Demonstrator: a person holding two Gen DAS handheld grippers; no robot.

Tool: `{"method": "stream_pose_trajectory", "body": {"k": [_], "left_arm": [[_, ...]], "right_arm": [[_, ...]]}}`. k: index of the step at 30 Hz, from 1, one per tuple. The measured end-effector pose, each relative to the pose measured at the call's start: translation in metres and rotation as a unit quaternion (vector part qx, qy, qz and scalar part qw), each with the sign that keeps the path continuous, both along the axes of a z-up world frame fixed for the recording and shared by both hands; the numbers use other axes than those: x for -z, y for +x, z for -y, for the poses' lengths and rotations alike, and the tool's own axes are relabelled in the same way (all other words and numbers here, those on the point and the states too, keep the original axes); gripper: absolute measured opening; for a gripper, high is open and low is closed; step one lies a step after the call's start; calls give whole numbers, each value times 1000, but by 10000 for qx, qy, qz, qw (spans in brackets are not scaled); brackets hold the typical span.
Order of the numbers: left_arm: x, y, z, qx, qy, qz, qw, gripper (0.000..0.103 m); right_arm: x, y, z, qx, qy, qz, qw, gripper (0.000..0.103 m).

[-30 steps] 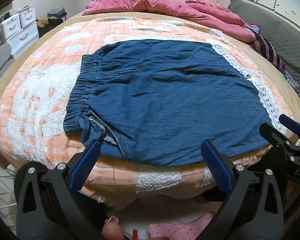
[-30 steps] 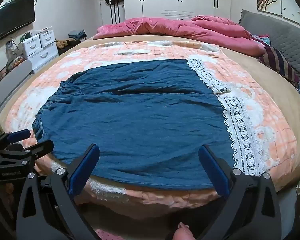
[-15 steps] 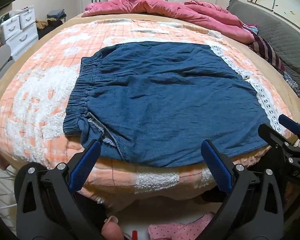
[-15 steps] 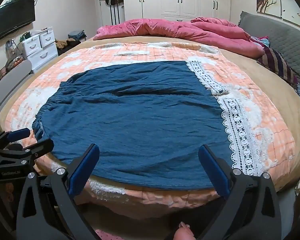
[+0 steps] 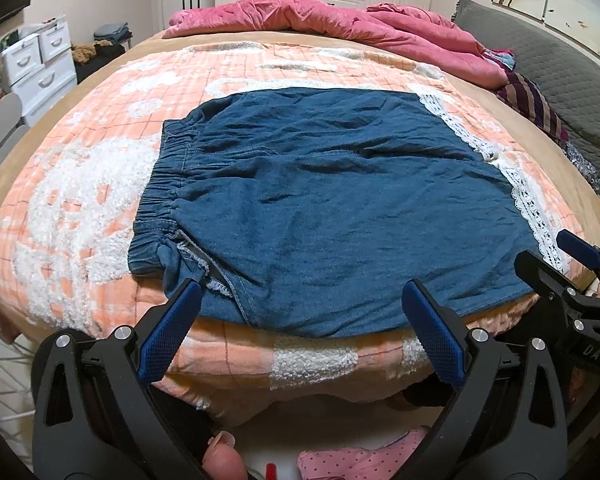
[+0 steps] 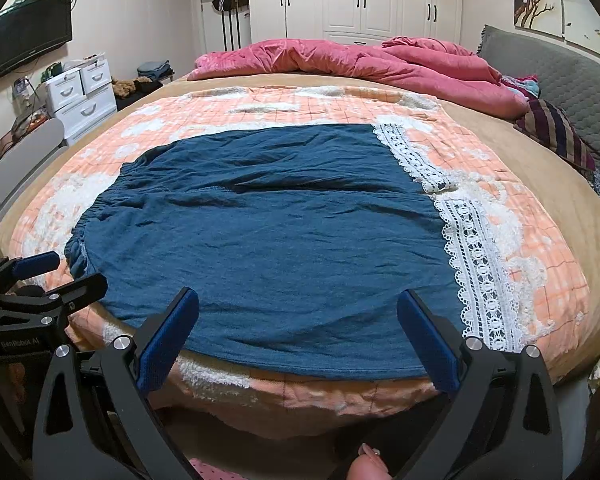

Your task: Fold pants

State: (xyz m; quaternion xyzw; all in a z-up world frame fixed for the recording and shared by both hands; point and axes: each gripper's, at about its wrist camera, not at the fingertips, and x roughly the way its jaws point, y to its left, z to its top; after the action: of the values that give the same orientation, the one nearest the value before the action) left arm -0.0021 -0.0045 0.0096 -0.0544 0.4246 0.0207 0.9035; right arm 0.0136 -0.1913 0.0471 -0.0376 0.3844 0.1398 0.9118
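Blue denim pants [image 5: 324,200] lie spread flat on the bed, elastic waistband [image 5: 160,184] at the left, white lace hem [image 5: 536,216] at the right. They also show in the right wrist view [image 6: 276,236] with the lace hem [image 6: 476,272]. My left gripper [image 5: 300,300] is open and empty, at the pants' near edge close to the waistband corner. My right gripper [image 6: 298,308] is open and empty, at the near edge by the hem end. Each gripper shows in the other's view, the right one [image 5: 572,264] and the left one [image 6: 48,276].
The pants lie on an orange and white blanket [image 5: 100,184] over the bed. A pink quilt [image 5: 340,24] is bunched at the far end. A grey sofa [image 6: 572,88] stands at the right, white drawers [image 6: 80,92] at the left.
Both grippers have drawn back and risen slightly, so the pants sit a little farther away in both views. The pants have not moved.
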Motion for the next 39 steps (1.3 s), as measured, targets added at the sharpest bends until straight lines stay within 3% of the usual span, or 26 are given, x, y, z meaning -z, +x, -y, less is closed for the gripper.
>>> {"method": "stream_pose_trajectory", "body": {"k": [39], "left_arm": [[3, 13, -1, 15, 27, 8, 10000, 95]], "right_arm": [[8, 15, -5, -64, -34, -68, 10000, 99]]}}
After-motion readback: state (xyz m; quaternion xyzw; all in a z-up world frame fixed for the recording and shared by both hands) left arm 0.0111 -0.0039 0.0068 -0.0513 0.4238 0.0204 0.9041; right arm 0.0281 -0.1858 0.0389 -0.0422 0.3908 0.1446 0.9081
